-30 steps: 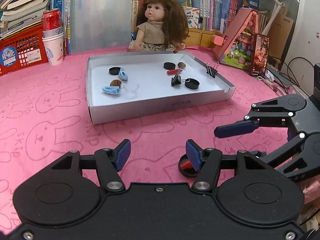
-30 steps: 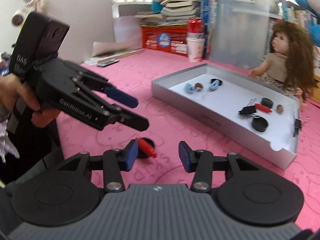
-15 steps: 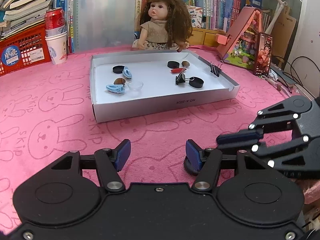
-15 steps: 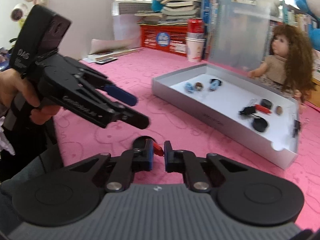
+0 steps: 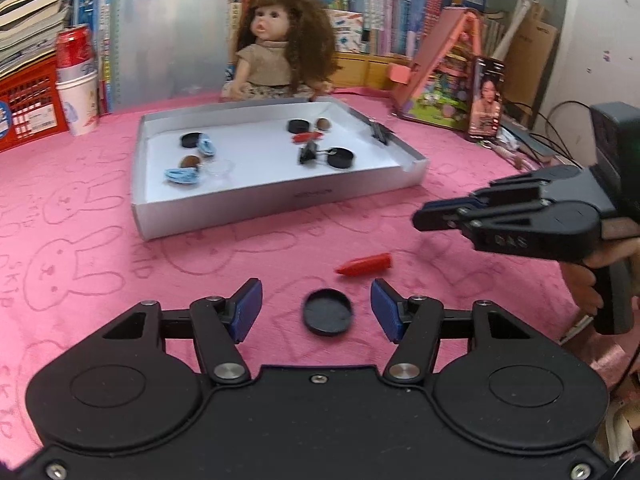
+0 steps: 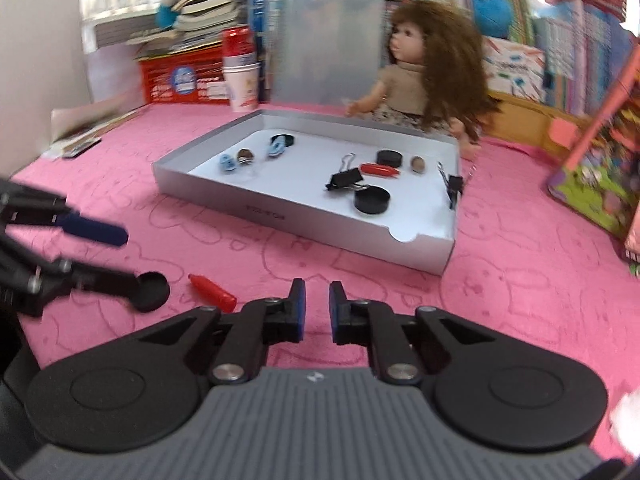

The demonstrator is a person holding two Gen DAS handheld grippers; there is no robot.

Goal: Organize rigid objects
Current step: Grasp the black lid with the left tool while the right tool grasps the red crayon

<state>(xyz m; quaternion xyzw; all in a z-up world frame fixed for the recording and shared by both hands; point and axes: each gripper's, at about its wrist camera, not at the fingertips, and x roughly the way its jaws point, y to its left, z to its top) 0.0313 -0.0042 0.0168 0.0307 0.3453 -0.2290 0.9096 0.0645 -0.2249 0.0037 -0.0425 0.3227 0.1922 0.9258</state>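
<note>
- Books and a red crate [image 5: 24, 116] fill the far left of my left camera, with a red can [image 5: 75, 54] standing in a stack of paper cups [image 5: 78, 106]; the crate's round blue sticker is too blurred for me to read.
- Faint rabbit outlines cover the pink cloth [image 5: 80, 248], and I can read "SKIP" stitched beside one at the left edge.
- The grey tray [image 5: 256, 208] sits mid-table in front of a doll [image 5: 276, 40], and I take it to be the sorting place: black caps [image 5: 340, 158], blue pieces, nut-like lumps, a black clip [image 5: 308, 156] and a red piece already lie inside. The print on its front wall is too small to read.
- My left gripper [image 5: 316, 310] hangs low with its jaws wide apart, released and empty. A black cap [image 5: 328, 312] lies flat on the cloth between the blue pads [image 5: 250, 304], not touching either, so I judge it lined up for a grab.
- The red piece [image 5: 366, 265] lies on its side just beyond that cap, well short of the tray.
- My right gripper [image 6: 317, 312] is narrowed to a slim gap and holds nothing; it hovers apart from the red piece [image 6: 212, 290]. Its side reads "DAS" in my left camera.
</note>
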